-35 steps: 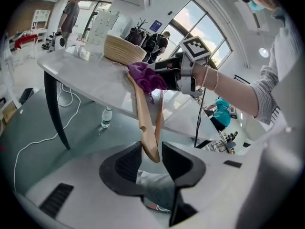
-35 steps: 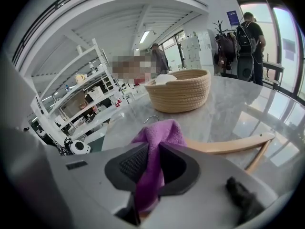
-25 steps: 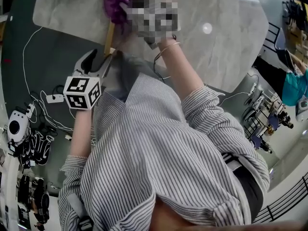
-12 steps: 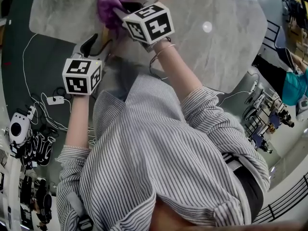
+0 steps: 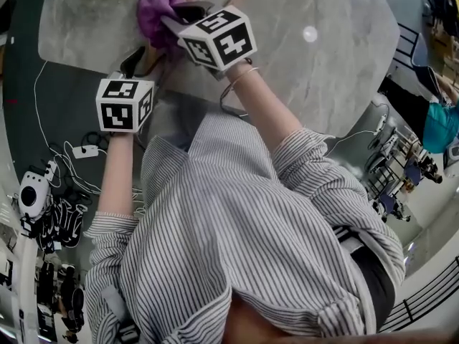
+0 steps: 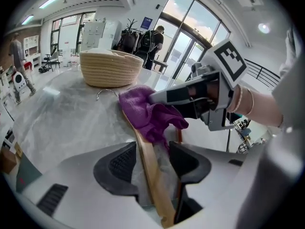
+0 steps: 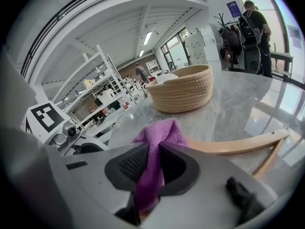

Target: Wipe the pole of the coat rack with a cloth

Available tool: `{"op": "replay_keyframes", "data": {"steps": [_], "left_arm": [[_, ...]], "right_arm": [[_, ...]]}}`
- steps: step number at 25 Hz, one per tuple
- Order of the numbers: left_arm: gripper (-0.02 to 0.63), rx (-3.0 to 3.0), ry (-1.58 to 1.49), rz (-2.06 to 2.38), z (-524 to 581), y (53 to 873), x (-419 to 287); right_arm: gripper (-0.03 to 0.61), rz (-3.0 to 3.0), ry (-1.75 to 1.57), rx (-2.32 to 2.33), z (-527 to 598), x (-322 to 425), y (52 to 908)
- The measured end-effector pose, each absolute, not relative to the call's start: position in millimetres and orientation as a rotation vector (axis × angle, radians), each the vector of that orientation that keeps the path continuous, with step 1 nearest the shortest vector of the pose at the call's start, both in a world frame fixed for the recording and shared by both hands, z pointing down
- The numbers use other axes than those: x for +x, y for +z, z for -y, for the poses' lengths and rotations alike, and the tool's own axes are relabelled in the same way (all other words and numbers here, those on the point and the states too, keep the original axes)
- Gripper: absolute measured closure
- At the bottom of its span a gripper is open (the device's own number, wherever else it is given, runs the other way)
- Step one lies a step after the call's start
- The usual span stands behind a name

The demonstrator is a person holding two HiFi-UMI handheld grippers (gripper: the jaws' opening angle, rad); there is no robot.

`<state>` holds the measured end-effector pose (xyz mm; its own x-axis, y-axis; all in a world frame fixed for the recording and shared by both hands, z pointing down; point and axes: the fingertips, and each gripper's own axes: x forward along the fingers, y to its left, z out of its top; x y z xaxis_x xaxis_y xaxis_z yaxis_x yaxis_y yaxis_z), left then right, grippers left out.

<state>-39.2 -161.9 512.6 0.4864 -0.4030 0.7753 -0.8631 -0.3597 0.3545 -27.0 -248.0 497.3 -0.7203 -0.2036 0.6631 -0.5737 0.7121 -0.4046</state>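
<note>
A pale wooden pole [image 6: 151,175] lies on the grey marble table [image 5: 323,70]. My left gripper [image 6: 153,152] has its jaws round the pole's near end, the wood pressed against the left pad. A purple cloth [image 5: 153,11] is bunched over the pole farther along, and my right gripper [image 5: 172,21] is shut on it. In the right gripper view the cloth [image 7: 159,135] hangs pinched between the pads, with a curved wooden bar [image 7: 233,144] running off to the right beneath it. The left gripper view shows the right gripper [image 6: 159,97] holding the cloth [image 6: 147,111] on the wood.
A woven basket [image 6: 110,68] stands on the table beyond the cloth, with a small metal hook [image 6: 106,93] lying in front of it. Cables and gear [image 5: 43,199] lie on the floor to the left. People stand far off by the windows.
The right gripper has carried the cloth up and to the left along the pole. The left gripper has moved up with it, closer to the table's edge.
</note>
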Motion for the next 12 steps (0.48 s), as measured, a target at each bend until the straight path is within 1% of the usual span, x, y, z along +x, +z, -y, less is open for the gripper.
{"op": "replay_keyframes", "data": {"steps": [2,8,12], "left_arm": [[0.395,1.956,0.79,1.043,164.1,516.2,-39.5],[0.482,1.968,0.902,1.072,167.3,520.6,-44.8],[0.495,1.979,0.935,1.066,168.1,522.7,-46.2]], "right_arm": [[0.511,2.325,0.824,0.587,249.6,-28.0,497.7],[0.511,2.336,0.843,0.589,253.7,-28.2,498.1],[0.511,2.34,0.849,0.596,255.5,-29.7,499.2]]}}
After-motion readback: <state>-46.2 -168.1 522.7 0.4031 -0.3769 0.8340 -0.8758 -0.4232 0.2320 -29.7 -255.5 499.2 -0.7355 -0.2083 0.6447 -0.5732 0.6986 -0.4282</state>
